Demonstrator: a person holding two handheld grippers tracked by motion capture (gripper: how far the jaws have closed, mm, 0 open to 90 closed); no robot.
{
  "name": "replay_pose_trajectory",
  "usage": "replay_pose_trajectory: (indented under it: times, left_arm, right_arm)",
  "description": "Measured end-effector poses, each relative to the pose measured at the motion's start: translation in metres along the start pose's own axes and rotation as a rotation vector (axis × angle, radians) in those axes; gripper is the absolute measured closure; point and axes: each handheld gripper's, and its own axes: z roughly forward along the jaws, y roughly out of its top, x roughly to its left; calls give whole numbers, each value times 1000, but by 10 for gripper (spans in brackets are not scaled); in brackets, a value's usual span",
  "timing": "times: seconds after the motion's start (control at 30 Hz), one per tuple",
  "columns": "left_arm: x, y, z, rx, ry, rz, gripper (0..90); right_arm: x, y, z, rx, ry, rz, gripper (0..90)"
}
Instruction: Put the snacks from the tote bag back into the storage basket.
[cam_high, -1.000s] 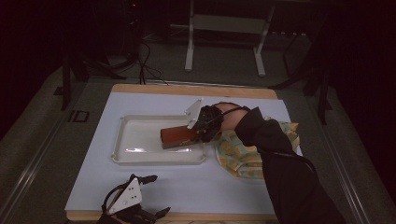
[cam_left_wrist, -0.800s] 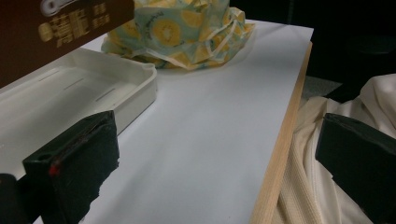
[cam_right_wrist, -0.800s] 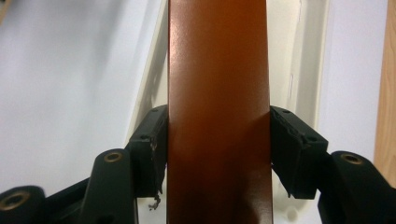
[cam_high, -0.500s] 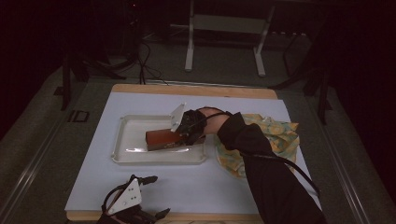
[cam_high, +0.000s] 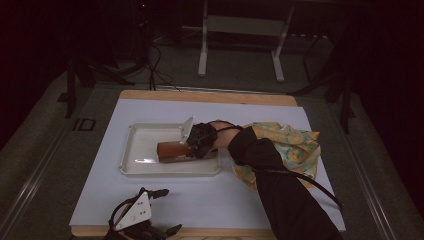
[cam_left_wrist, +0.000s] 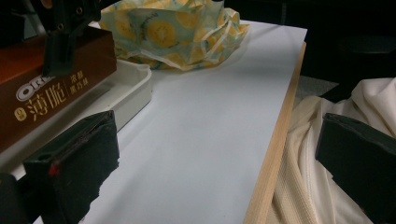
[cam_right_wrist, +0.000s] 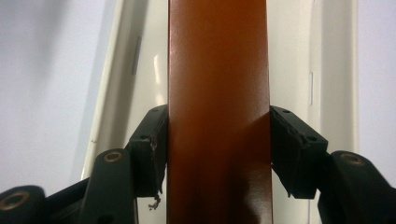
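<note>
The right claw (cam_high: 192, 145) is clamped on the brown box (cam_high: 172, 151), held over the white tray (cam_high: 135, 150) at centre frame. The left claw (cam_high: 142, 220) gapes wide and empty at bottom left. Likely placing; next, lower the box and release.

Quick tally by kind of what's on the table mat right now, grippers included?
White tray: 1
Brown Oreo box: 1, clamped in the right gripper over the tray
Yellow lemon-print cloth: 1
Grippers: 2, counting the left gripper at the mat's near edge
Total: 5
</note>
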Motion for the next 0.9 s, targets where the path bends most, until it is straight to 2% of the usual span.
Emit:
replay_pose_trajectory:
  times: [0.13, 0.37, 0.9]
  left_arm:
    - [0, 0, 0, 1, -2, 0, 0]
    - [0, 0, 0, 1, -4, 1, 0]
    - [0, 0, 0, 2, -8, 0, 0]
  right_arm:
    - [-3, -4, 6, 6, 2, 28, 426]
    - [0, -8, 18, 29, 30, 27, 426]
    - [-2, -10, 26, 45, 51, 47, 403]
